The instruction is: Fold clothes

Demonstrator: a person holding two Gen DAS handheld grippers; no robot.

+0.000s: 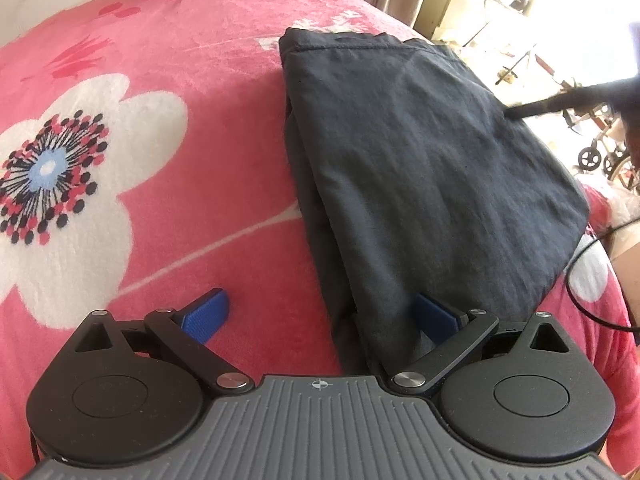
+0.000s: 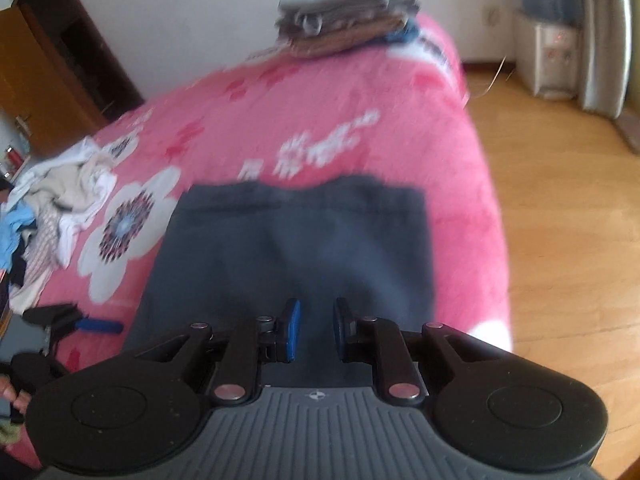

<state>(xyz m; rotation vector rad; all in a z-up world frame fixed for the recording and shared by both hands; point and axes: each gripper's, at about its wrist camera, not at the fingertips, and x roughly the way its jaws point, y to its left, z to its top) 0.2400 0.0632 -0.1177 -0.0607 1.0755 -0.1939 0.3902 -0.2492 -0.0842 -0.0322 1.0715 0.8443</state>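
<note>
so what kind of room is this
Most likely a bedroom in a home. The dark garment lies on a pink floral blanket over what looks like a bed, with a stack of folded clothes at the far end, an unfolded pile alongside, and a wooden floor.

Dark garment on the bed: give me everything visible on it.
The dark garment is charcoal woven cloth, folded into a rough rectangle of several layers, lightly wrinkled, with a stitched hem along its far edge. It lies flat on the pink floral blanket near the bed's edge. The left gripper is open, straddling its near left corner; the right gripper hovers above, slightly parted.
</note>
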